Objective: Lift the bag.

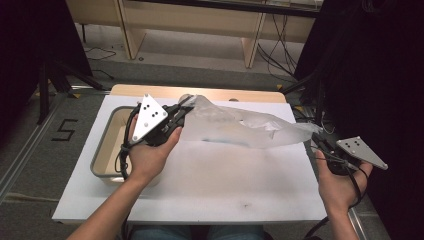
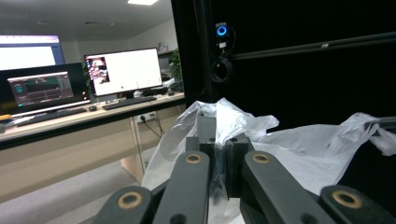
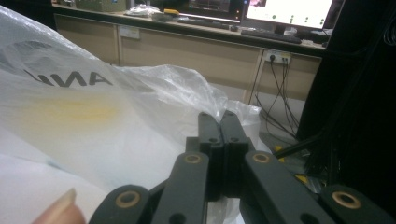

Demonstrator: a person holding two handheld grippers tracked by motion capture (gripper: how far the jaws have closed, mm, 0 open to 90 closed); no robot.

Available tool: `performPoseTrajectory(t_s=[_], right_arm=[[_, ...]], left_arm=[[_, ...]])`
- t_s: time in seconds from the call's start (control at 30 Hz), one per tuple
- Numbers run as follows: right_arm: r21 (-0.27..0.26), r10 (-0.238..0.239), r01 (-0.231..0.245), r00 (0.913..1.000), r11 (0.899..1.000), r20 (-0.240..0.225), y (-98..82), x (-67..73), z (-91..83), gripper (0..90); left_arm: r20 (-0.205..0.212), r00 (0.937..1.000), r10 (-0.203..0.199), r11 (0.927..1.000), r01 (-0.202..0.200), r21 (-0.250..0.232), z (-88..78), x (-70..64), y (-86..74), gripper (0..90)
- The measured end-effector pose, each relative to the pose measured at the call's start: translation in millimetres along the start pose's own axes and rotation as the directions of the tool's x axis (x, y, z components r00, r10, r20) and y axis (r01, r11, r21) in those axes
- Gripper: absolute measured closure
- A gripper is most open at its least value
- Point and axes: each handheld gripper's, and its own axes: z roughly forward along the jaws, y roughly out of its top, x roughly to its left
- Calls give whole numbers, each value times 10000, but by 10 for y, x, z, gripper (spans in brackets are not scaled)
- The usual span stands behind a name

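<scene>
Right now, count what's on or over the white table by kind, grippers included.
Grippers: 2, left and right
Plastic bag: 1, held between them
Tray: 1
Total: 4

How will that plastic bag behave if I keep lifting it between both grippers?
The plastic bag is probably floppy: it sags and wrinkles between the left gripper and right gripper. It looks thin and translucent, so likely light, perhaps slippery.

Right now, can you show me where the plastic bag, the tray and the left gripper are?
plastic bag (image 1: pixel 240 127), high view, middle of its stretched film.
tray (image 1: pixel 102 145), high view, its grey left rim.
left gripper (image 2: pixel 219 140), left gripper view, between its fingertips, shut on the bag.
</scene>
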Motion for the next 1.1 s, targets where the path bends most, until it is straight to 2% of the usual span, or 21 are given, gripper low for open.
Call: performPoseTrajectory(t_s=[0.2, 0.57, 0.83, 1.1], right_arm=[[-124, 32, -31, 10000, 9999, 88, 22, -23, -30, 900], [-182, 85, -82, 9999, 9998, 145, 39, -45, -47, 900], [-95, 92, -91, 9999, 9999, 92, 16, -22, 0, 900], [-130, 48, -47, 10000, 9999, 68, 1, 25, 97, 900]], left_arm=[[58, 10000, 10, 9998, -9, -203, -8, -24, 58, 894], [-6, 10000, -52, 9999, 52, -160, 35, -3, 58, 894], [-375, 9993, 8, 10000, -7, 10, 134, 95, -39, 893], [-774, 9967, 239, 9991, -211, 371, 248, 219, -120, 893]])
